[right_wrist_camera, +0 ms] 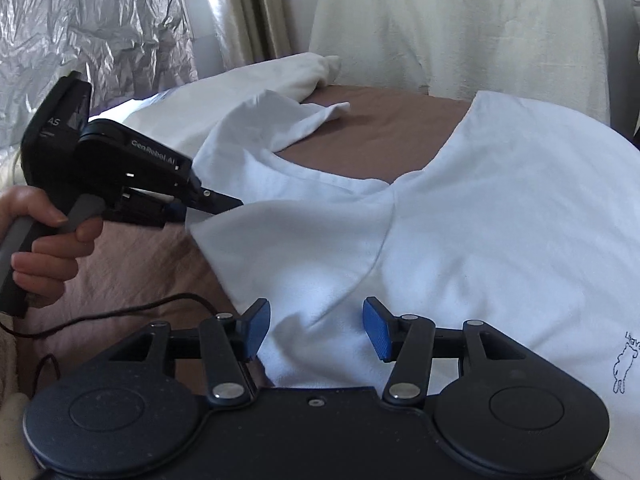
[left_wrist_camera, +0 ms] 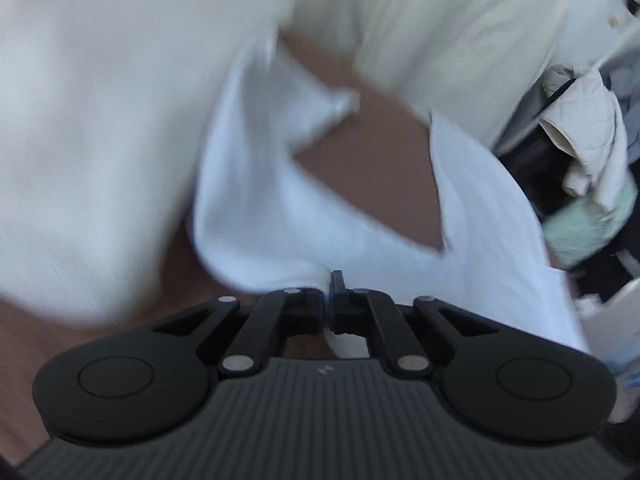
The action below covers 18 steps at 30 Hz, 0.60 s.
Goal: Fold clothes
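On the brown bedcover [right_wrist_camera: 384, 128] we see a white T-shirt [right_wrist_camera: 500, 220] lying spread, a small line drawing [right_wrist_camera: 626, 364] near its hem. Our left hand-held gripper [right_wrist_camera: 218, 206] is clamped on the shirt's edge by the sleeve, its fingers pressed together on the cloth. Our right hand-held gripper [right_wrist_camera: 316, 330] hovers over the shirt with its blue pads [right_wrist_camera: 376, 330] apart, nothing held between them.
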{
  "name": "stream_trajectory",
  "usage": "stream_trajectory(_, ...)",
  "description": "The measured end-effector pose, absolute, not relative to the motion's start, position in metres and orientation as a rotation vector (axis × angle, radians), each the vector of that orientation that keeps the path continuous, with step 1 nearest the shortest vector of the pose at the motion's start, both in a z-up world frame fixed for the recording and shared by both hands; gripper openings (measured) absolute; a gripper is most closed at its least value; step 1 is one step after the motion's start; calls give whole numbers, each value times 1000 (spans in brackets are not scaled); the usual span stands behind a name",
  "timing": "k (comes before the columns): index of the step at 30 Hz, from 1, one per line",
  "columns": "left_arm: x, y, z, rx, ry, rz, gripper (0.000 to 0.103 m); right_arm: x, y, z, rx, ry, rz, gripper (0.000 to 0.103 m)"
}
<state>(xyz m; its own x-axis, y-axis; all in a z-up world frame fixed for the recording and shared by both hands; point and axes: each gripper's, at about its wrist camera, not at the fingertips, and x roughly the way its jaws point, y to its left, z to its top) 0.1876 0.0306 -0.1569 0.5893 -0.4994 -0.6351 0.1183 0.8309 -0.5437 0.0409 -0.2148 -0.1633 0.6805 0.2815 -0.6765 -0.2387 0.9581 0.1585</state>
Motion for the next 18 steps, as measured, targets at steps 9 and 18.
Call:
stream_trajectory(9, 179, 64, -133, -564, 794, -263, 2, 42, -218, -169, 43, 801, 308, 58)
stream_trajectory(18, 195, 66, -161, -599, 919, -234, 5, 47, -216, -179, 40, 830, 321, 61)
